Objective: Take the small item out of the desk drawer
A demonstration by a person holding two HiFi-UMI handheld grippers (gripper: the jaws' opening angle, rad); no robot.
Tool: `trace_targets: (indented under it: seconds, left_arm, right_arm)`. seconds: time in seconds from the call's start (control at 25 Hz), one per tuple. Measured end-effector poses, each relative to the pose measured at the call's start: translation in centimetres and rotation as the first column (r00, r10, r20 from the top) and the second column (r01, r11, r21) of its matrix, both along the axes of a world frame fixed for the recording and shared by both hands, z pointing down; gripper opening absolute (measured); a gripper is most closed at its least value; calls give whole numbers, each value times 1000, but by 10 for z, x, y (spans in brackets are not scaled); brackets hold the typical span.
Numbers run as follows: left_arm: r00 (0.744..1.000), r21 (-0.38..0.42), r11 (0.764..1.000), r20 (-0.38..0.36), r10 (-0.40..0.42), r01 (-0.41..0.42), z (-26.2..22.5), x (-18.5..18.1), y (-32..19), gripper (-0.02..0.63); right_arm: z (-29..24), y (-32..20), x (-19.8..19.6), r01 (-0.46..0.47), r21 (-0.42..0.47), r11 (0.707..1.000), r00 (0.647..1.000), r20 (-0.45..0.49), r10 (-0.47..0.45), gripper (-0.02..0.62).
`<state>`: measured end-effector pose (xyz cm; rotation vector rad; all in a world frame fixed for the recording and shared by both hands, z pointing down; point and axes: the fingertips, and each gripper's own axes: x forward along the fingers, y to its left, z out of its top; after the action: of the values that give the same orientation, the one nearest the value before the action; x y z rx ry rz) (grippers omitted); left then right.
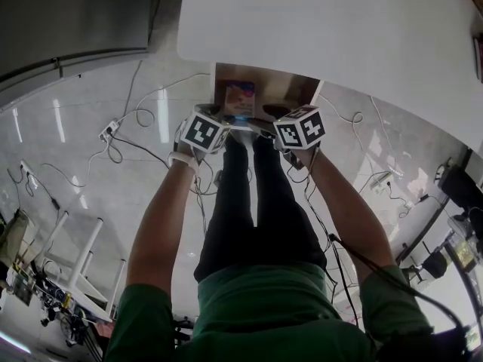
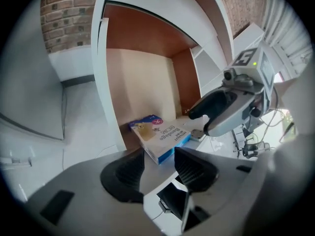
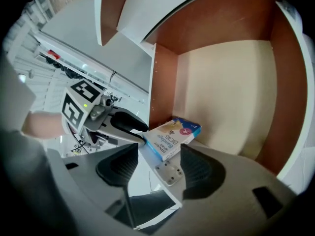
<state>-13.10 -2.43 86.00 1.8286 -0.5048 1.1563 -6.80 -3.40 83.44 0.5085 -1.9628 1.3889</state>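
A small blue-and-white bandage box [image 1: 240, 96] lies flat in the open desk drawer [image 1: 302, 89], near its front. In the left gripper view the box [image 2: 160, 134] sits just beyond my left gripper [image 2: 160, 166], whose jaws stand open over the drawer's white front edge, with nothing gripped. The right gripper view shows the box [image 3: 172, 134] ahead of my right gripper [image 3: 160, 167], also open, with the front panel and its small metal plate [image 3: 170, 173] between the jaws. From the head view the left gripper [image 1: 223, 119] and right gripper [image 1: 268, 119] flank the drawer's front.
The white desk top [image 1: 339, 29] spreads above the drawer. Cables [image 1: 136, 119] and a power strip [image 1: 109, 130] lie on the glossy floor at left. A white frame [image 1: 83, 255] stands at lower left. The person's legs are directly under the drawer.
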Motion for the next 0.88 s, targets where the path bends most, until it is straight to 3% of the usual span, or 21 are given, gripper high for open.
trace_targets:
  seconds: [0.2, 0.44, 0.68, 0.88]
  left_arm:
    - [1000, -50, 999, 6, 22, -22, 4, 4, 1, 184]
    - [1000, -84, 996, -18, -20, 18, 4, 5, 4, 150]
    - [998, 32, 998, 28, 53, -54, -4, 6, -3, 118]
    - [989, 165, 977, 86, 119, -132, -15, 9, -17, 92]
  right_arm:
    - [-15, -1, 6, -68, 23, 997, 997, 37, 67, 264]
    - [-33, 4, 10, -135, 30, 990, 988, 81, 132, 253]
    - [-55, 4, 27, -229, 50, 972, 969, 110, 222, 219]
    - [-72, 7, 41, -286, 56, 957, 952, 131, 277, 201]
